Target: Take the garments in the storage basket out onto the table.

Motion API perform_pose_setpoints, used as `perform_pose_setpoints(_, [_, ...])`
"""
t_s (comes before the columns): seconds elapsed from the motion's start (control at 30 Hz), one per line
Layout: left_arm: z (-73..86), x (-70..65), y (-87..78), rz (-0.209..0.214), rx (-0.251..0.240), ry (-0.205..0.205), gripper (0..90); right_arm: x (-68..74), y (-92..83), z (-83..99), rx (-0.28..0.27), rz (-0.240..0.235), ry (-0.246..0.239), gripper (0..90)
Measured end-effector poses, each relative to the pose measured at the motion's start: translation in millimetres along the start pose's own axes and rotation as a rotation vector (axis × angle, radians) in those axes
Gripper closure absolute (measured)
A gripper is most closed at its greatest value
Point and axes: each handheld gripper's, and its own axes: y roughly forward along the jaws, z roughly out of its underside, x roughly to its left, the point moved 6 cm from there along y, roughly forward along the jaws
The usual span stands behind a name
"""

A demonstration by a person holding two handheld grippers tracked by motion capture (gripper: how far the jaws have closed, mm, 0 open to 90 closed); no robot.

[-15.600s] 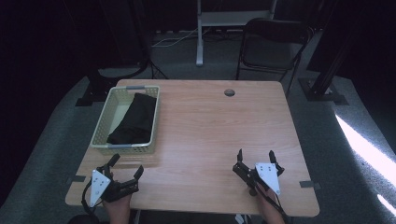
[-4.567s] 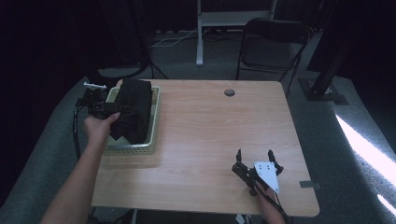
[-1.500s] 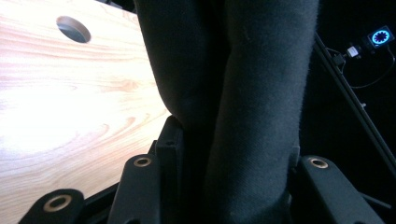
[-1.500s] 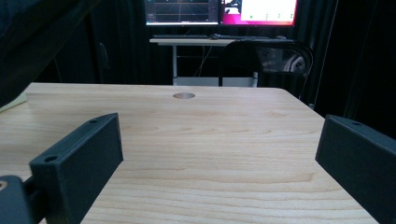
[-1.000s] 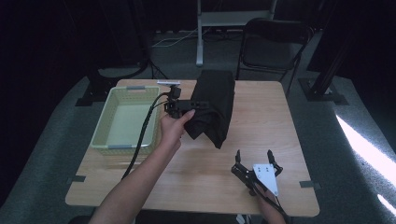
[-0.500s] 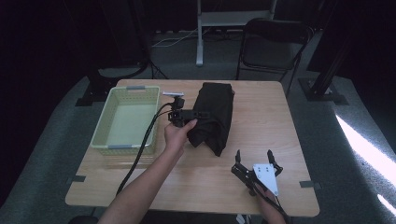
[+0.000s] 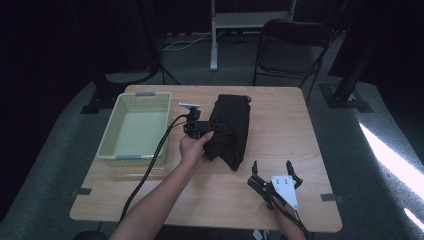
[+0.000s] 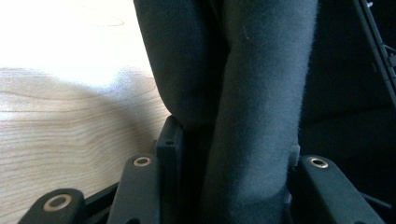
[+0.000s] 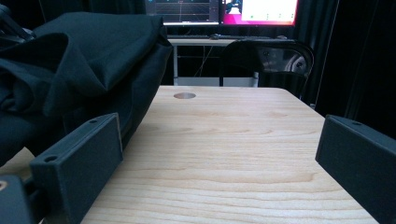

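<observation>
Left hand-held gripper [image 7: 207, 126] clamped on a folded black fabric garment [image 7: 231, 129], just beside it on the wooden counter [image 7: 280, 130]; lower flat before releasing. Right hand-held gripper [image 7: 272, 172] rests with jaws apart.

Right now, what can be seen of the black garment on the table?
The black garment is a matte, soft-looking cloth, loosely folded into a long bundle with rumpled folds. It lies on the wooden table, right of the pale green basket and apart from it. The left gripper is shut on a thick fold at its left edge; the right gripper rests nearby, jaws open, not touching.
</observation>
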Motion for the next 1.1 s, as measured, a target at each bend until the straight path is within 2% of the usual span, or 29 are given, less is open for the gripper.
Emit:
perform_pose_setpoints(0.33, [3.3,18.2,2.7,-0.043,-0.013,-0.032,59.6,-0.2,0.1,0.0,0.001,0.0,0.0,0.1])
perform_pose_setpoints(0.47, [4.9,20.1,4.4,-0.053,-0.008,-0.026,59.5,-0.1,0.1,0.0,0.002,0.0,0.001,0.1])
perform_pose_setpoints(0.6, [8.2,22.8,8.3,-0.085,0.003,-0.011,59.5,-0.2,0.2,0.1,0.002,0.001,0.0,0.1])
perform_pose_setpoints(0.73, [10.4,25.3,12.4,-0.07,0.009,-0.023,59.4,-0.2,0.2,0.1,0.002,0.001,0.0,0.1])
perform_pose_setpoints(0.83, [11.2,26.0,14.0,-0.08,0.005,-0.014,59.3,-0.3,0.3,0.1,0.004,0.002,0.003,0.1])
perform_pose_setpoints(0.93, [13.1,27.1,16.5,-0.113,0.008,0.004,59.2,-0.2,0.2,0.1,0.003,0.001,0.002,0.1])
perform_pose_setpoints(1.1, [22.3,30.0,25.4,-0.194,0.034,0.077,59.2,-0.2,0.3,0.1,0.004,0.0,0.001,0.1])
